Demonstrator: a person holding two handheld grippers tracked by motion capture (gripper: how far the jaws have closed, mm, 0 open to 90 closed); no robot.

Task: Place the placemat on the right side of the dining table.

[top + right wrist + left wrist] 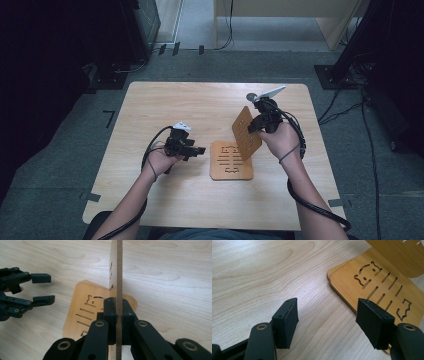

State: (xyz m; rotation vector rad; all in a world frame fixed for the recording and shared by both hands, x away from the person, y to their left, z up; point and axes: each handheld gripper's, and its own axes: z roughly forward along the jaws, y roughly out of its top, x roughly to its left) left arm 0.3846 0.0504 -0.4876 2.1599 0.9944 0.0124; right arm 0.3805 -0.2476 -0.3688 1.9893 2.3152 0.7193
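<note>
Right gripper: fingers clamped on the edge of the upper wooden panel, holding it tilted up over the flat lower panel lying on the counter. Left gripper: fingers spread wide, empty, hovering just beside the lower panel's near edge. Risk, as I judge it: the grip is a thin edge pinch, so the raised panel could twist or slip. With the lower panel unsecured, it may slide across the smooth counter.
</note>
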